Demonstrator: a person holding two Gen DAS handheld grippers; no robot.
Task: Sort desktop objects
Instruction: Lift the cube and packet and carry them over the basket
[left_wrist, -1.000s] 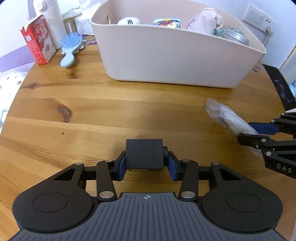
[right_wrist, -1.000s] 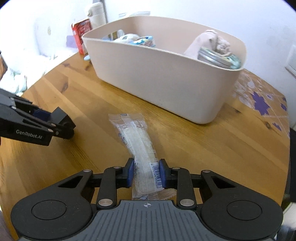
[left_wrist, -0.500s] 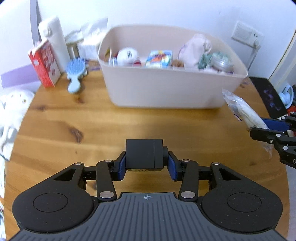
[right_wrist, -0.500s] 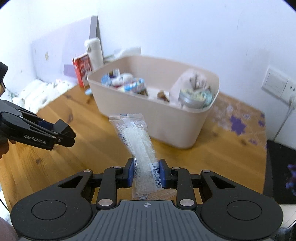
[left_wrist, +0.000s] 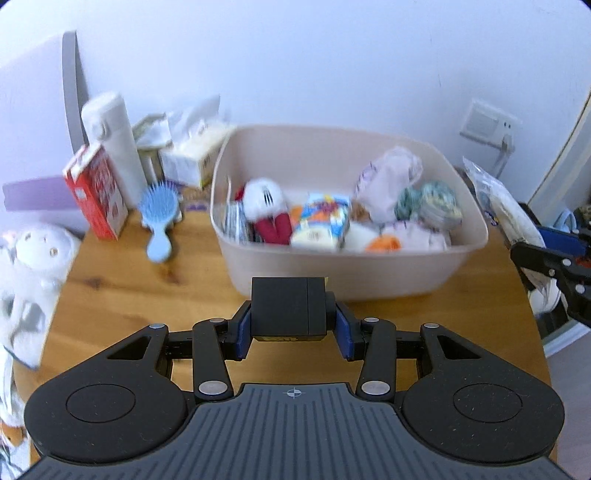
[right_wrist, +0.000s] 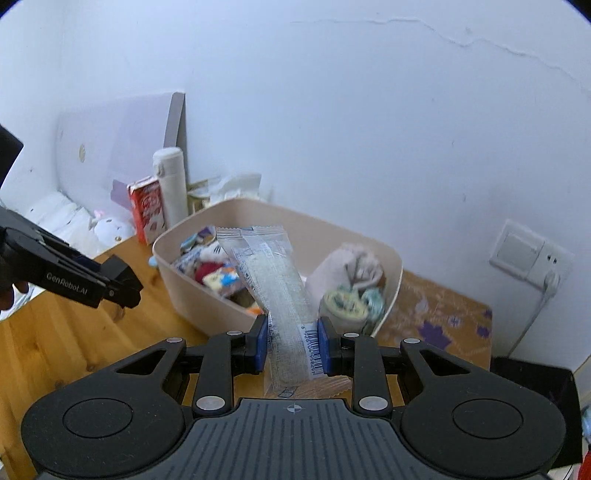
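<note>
Your left wrist view is motion-blurred: the contents of the beige bin (left_wrist: 469, 254) smear together, so only rough colours read, and labels on the colourful packet (left_wrist: 320, 221) are illegible. The red carton (left_wrist: 96, 192) at 10 o'clock shows print too soft to read. The white plush toy (left_wrist: 27, 273) at 9 o'clock is cut by the frame edge. Your right gripper (left_wrist: 554, 254) at 3 o'clock is cropped, its body out of frame. In your right wrist view, the clear packet (right_wrist: 273, 284) hides part of the bin's interior, and its lower end sits behind the gripper body. The black block (left_wrist: 289, 309) hides the bin's near wall.
</note>
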